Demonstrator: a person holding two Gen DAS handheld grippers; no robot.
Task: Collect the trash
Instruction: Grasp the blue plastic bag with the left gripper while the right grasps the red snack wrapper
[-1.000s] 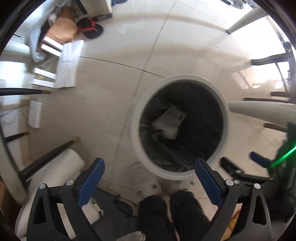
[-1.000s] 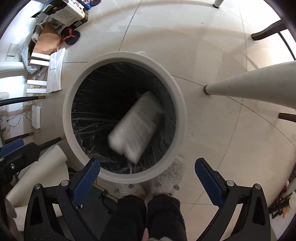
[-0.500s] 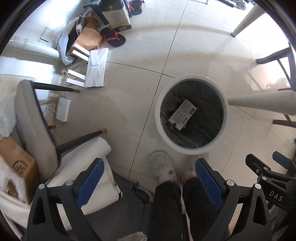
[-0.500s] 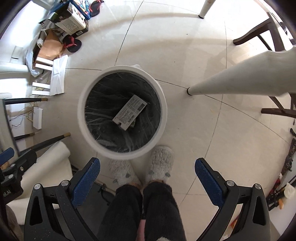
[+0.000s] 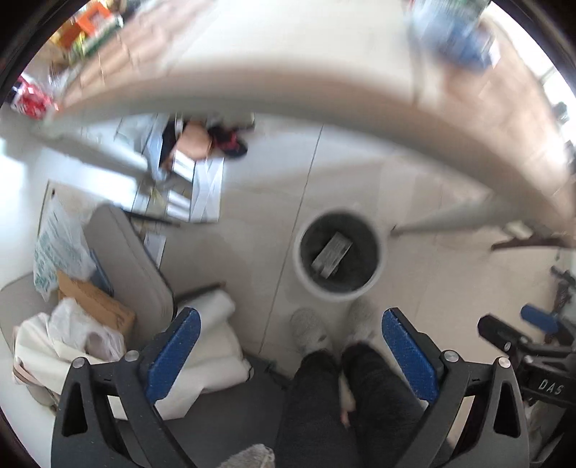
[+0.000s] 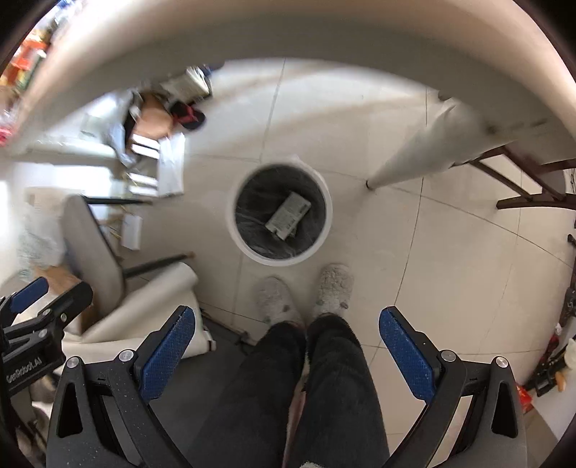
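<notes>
Pale floor tiles (image 6: 450, 252) were seen from above, with a white trash bin (image 6: 230, 216) standing just beyond the person's grey slippers (image 6: 273, 298). A flat labelled package (image 6: 288, 214) lay inside the bin. The left gripper (image 5: 291, 345) and right gripper (image 6: 288, 342) were held spread apart, nothing between their jaws.

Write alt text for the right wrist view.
Looking down from the open, empty right tool at a white trash bin with a black liner on pale floor tiles, a flat packet lying inside. The person's fuzzy slippers stand just before it; a table edge arcs overhead.
</notes>
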